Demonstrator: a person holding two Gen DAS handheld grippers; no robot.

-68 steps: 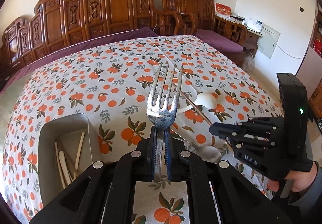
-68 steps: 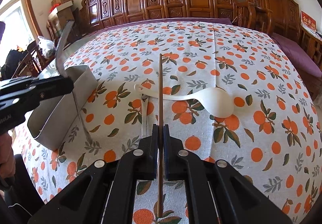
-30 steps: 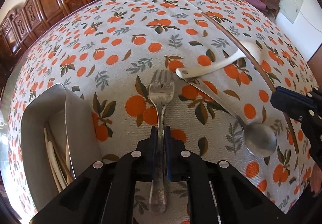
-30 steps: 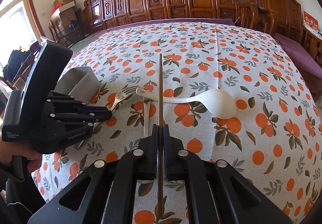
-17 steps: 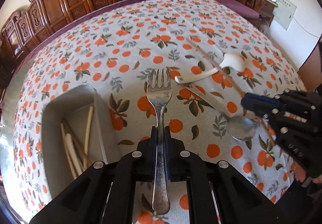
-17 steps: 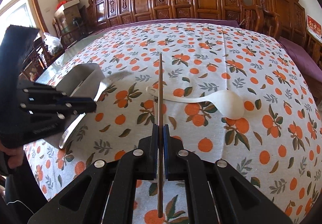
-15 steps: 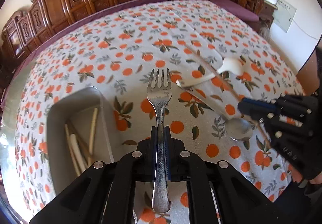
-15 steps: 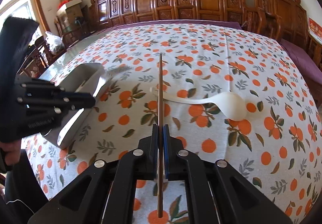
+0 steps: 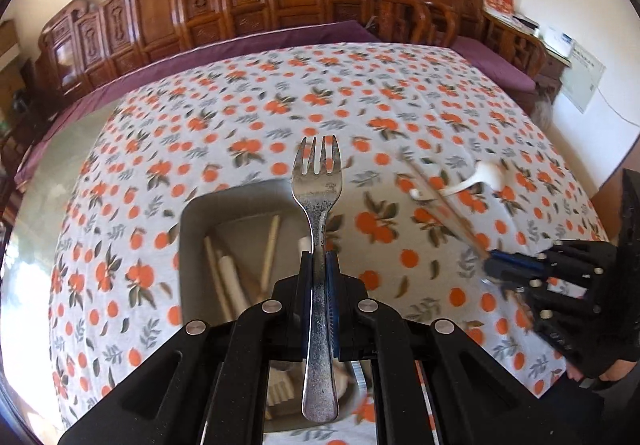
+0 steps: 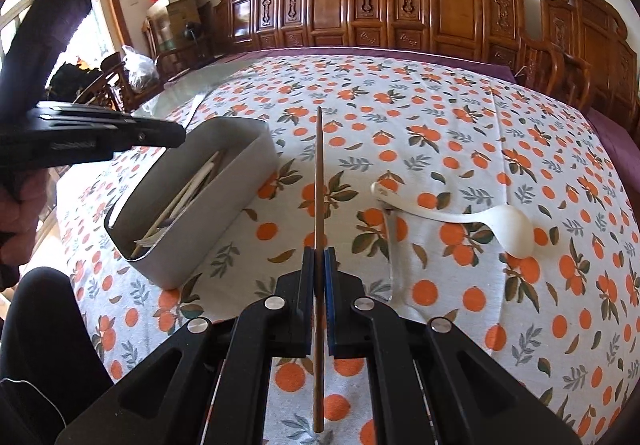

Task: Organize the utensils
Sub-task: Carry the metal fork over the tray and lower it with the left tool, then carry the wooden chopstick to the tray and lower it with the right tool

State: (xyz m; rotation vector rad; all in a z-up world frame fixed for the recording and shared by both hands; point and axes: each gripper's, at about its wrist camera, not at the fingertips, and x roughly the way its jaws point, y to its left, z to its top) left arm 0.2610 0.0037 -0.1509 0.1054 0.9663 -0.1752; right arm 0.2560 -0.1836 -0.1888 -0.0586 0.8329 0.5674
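While the left gripper (image 9: 319, 265) clamps a fork (image 9: 318, 205) by its handle above the gray bin (image 10: 224, 205), tines point forward. Right gripper (image 10: 319, 261) pinches one brown chopstick (image 10: 319, 181) over the tablecloth (image 10: 460, 133). White spoon (image 10: 500, 225) lies right of it.

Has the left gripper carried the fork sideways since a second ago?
Yes. The left gripper, shut on the fork, has moved to its own left: the fork was over bare tablecloth beside the grey bin and is now above the bin's right edge.
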